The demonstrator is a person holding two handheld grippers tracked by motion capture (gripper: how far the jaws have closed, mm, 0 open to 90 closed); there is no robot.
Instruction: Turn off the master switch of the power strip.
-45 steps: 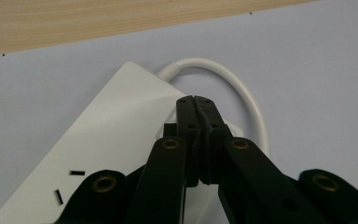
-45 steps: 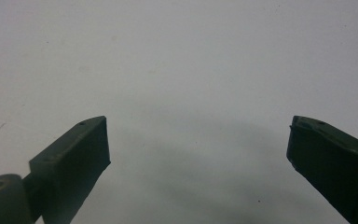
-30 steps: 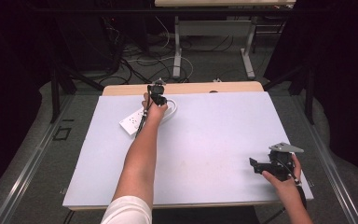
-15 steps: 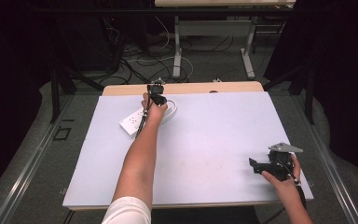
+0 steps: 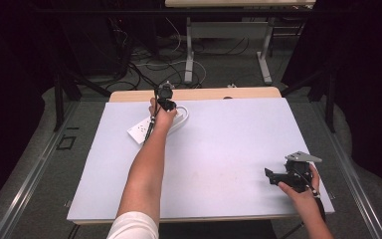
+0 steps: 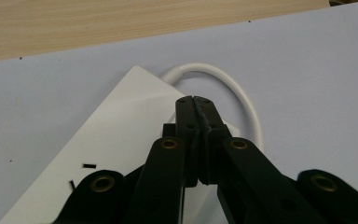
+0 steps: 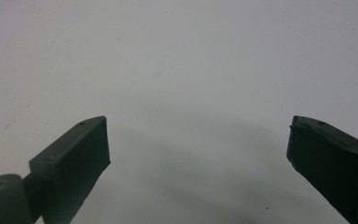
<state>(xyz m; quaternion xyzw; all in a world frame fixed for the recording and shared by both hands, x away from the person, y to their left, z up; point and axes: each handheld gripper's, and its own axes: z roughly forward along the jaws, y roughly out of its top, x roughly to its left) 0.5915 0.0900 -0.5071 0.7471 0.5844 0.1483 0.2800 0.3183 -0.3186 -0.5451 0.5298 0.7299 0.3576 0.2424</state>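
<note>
A flat white power strip lies near the table's far left, and its white cable curls in a loop beside it. My left gripper hovers over the strip's cable end at the end of an outstretched forearm. In the left gripper view its jaws are pressed together just above the power strip, in front of the cable loop; I see nothing between them. My right gripper rests near the table's front right corner. In the right gripper view its jaws stand wide apart over bare tabletop.
The white table has a wooden strip along its far edge. Beyond it are table legs and loose cables on the floor. Metal rails run along both sides of the table.
</note>
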